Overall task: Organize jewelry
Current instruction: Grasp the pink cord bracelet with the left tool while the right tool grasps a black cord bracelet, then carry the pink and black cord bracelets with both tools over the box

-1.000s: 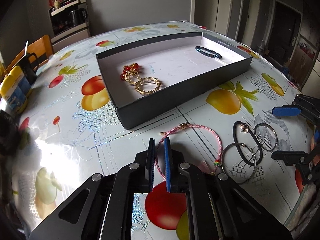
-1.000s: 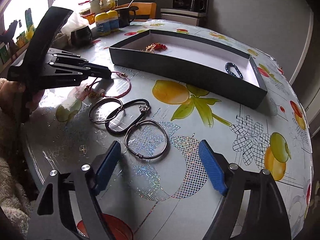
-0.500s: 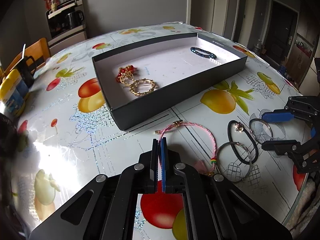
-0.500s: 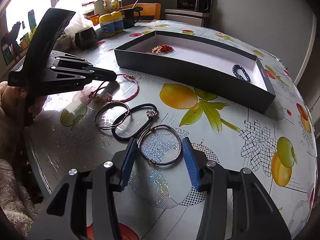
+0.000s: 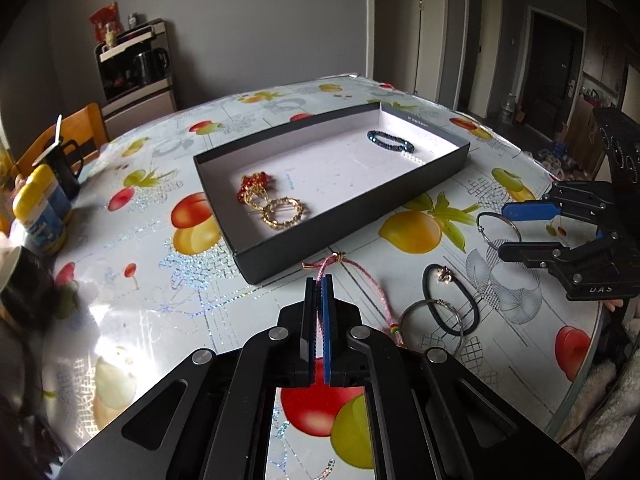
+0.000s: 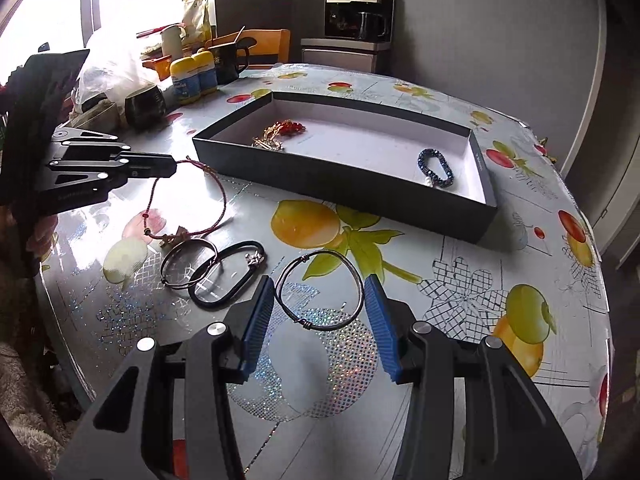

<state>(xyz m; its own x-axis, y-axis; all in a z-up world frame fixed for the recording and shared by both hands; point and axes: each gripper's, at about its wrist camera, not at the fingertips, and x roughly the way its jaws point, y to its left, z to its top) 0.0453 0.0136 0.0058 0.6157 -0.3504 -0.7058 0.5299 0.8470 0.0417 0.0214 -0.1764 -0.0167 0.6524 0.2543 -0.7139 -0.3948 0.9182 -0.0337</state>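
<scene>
Pink cord bracelet [image 5: 372,292]: light, limp; left gripper [image 5: 319,286] clamped on strand. Wire bangle [image 6: 320,292], near table [image 6: 500,264] front edge: stiff, slippery; right gripper [image 6: 318,312] spread, straddling it.

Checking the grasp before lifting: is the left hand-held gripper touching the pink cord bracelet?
Touching. The left wrist view shows the left hand-held gripper shut with the pink cord bracelet pinched between its fingers; the right wrist view shows the cord running into its tip.

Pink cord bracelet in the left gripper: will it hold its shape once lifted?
Probably not: the pink cord bracelet hangs as a slack loop from the left gripper, so it likely droops and swings. It looks thin, probably light.
</scene>
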